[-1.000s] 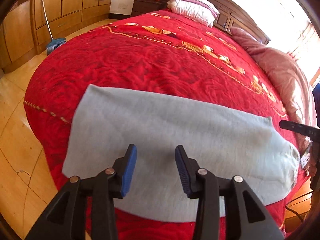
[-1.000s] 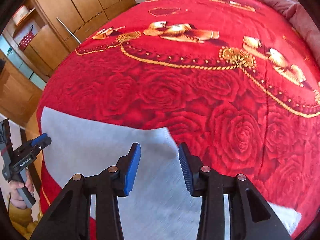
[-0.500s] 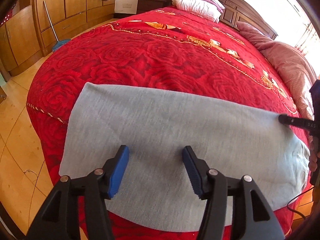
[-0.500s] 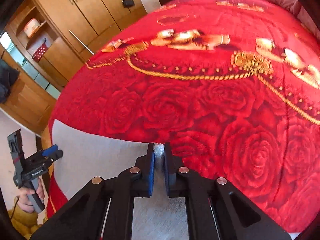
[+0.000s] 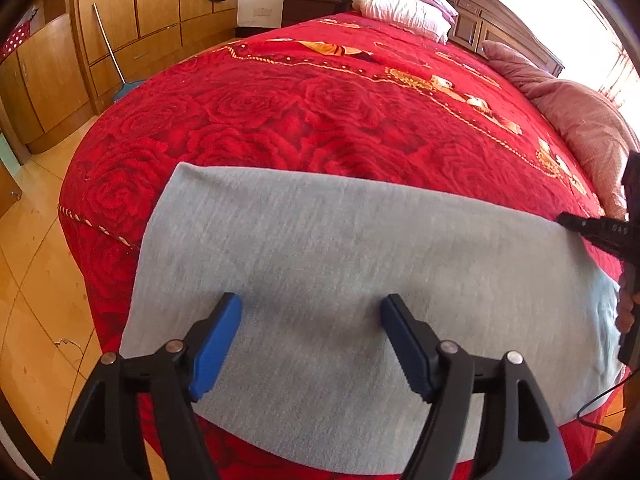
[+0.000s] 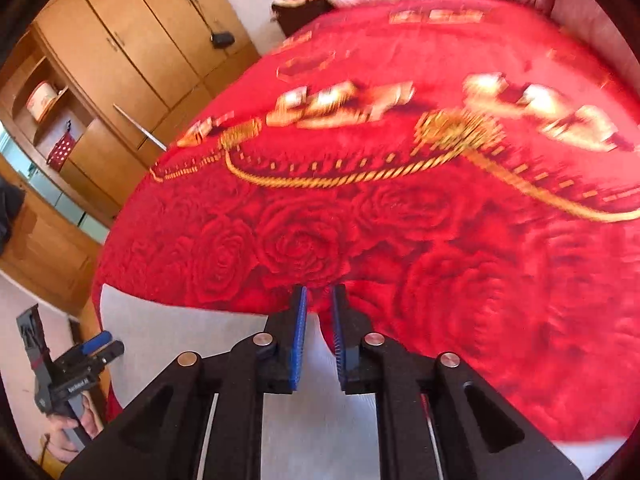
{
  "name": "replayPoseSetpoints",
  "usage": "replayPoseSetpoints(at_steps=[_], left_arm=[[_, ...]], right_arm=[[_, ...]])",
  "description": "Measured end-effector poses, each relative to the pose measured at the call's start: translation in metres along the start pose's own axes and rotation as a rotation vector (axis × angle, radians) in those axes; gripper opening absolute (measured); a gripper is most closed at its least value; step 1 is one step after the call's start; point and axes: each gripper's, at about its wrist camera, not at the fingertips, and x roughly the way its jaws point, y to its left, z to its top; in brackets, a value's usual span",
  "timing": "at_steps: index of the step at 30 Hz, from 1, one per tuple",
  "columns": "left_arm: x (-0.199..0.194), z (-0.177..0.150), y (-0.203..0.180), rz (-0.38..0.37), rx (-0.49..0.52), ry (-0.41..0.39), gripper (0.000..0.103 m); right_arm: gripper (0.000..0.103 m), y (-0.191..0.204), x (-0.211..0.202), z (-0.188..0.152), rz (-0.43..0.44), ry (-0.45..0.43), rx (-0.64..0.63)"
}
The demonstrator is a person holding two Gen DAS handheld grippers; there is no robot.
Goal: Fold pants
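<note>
The light grey pants (image 5: 340, 264) lie folded lengthwise as a long flat strip across the foot of the red bed. My left gripper (image 5: 310, 340) is open wide and hovers over the strip's near left part, holding nothing. My right gripper (image 6: 319, 320) is shut on the far edge of the pants (image 6: 192, 344) at their right end; the cloth rises between its blue pads. The right gripper also shows at the right edge of the left wrist view (image 5: 592, 232). The left gripper shows at the lower left of the right wrist view (image 6: 96, 350).
A red rose-pattern bedspread (image 5: 320, 112) covers the bed. Pillows (image 5: 400, 4) and a pink quilt (image 5: 576, 120) lie at the headboard and far side. Wooden wardrobes (image 5: 120, 20) and a broom (image 5: 112, 56) stand left. Wooden floor (image 5: 32, 300) lies below the bed edge.
My right gripper closed on the pants' far edge and has begun lifting it. My left gripper opened wider and drew slightly closer over the cloth.
</note>
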Motion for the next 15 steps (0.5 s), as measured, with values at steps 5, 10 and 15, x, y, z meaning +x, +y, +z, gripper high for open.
replayPoseSetpoints(at_steps=[5,10,15], left_arm=[[-0.020,0.002,-0.004,-0.022,0.005,-0.040,0.075],[-0.037,0.008,-0.024,-0.045,0.086,-0.098,0.076],[-0.018,0.007,-0.043,-0.065,0.133,-0.035,0.076]], right_arm=[[0.029,-0.004,-0.055,-0.032,-0.055,-0.043,0.001],[0.029,-0.017,-0.059,-0.069,-0.106,0.043,0.019],[0.028,-0.038,-0.045,-0.093,-0.204,0.080,0.025]])
